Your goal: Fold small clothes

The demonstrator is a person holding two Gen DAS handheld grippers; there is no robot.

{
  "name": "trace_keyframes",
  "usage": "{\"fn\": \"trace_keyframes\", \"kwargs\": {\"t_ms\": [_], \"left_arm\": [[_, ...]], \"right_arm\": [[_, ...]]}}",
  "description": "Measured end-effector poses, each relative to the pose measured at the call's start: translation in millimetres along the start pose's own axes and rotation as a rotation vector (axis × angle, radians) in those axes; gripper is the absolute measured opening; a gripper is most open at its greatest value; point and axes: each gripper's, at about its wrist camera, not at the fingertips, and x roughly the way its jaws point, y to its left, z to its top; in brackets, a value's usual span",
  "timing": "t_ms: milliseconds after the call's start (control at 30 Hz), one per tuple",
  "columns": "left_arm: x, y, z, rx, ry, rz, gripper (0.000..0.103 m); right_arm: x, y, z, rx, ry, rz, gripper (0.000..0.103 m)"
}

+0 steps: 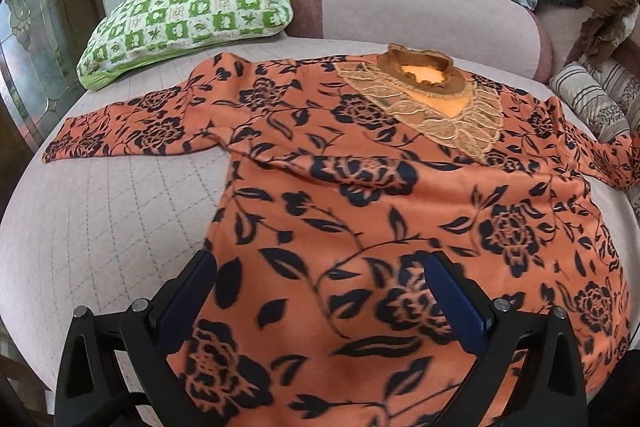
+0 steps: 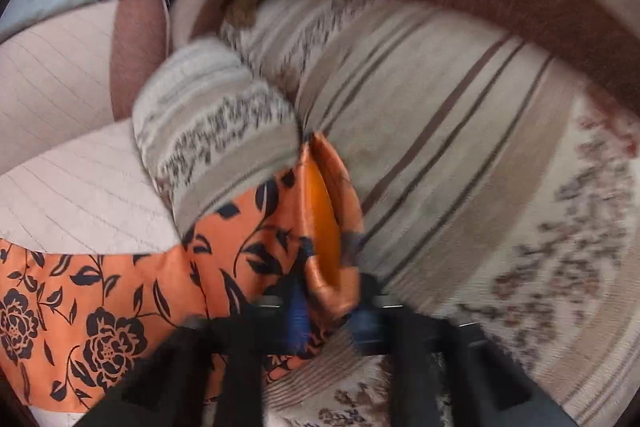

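Right tool (image 2: 328, 311) pinching sleeve cuff (image 2: 324, 227) against striped pillow (image 2: 440, 155) at bed's right edge. Left tool (image 1: 320, 291) spread over blouse (image 1: 360, 195) hem, flat mid-bed. Risk: cuff slipping, or sleeve snagging pillow, skewing fold.

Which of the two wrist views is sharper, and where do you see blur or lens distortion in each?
Left wrist view: sharper; the orange floral top and green checked pillow are crisp, though the bed bows with fisheye curvature and the corners are dark. Right wrist view: motion blur smears the striped cushion and the right gripper, closed on the top's sleeve cuff.
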Motion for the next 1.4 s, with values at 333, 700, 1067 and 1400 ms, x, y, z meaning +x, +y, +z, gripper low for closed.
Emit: {"fn": "trace_keyframes", "kwargs": {"t_ms": [333, 700, 1067, 1400], "left_arm": [[-15, 46, -3, -0.124, -0.093, -0.011, 0.103], [-25, 83, -2, -0.233, -0.126, 0.005, 0.103], [-19, 67, 20, -0.191, -0.102, -0.039, 0.103], [41, 0, 122, -0.069, -0.086, -0.189, 0.103]], "right_arm": [[-258, 142, 13, -0.13, -0.347, 0.621, 0.007], [-311, 370, -107, -0.229, -0.065, 1.016, 0.096], [-201, 279, -130, -0.151, 0.081, 1.05, 0.103], [-63, 207, -97, 0.171, 0.345, 1.401, 0.103]]}}
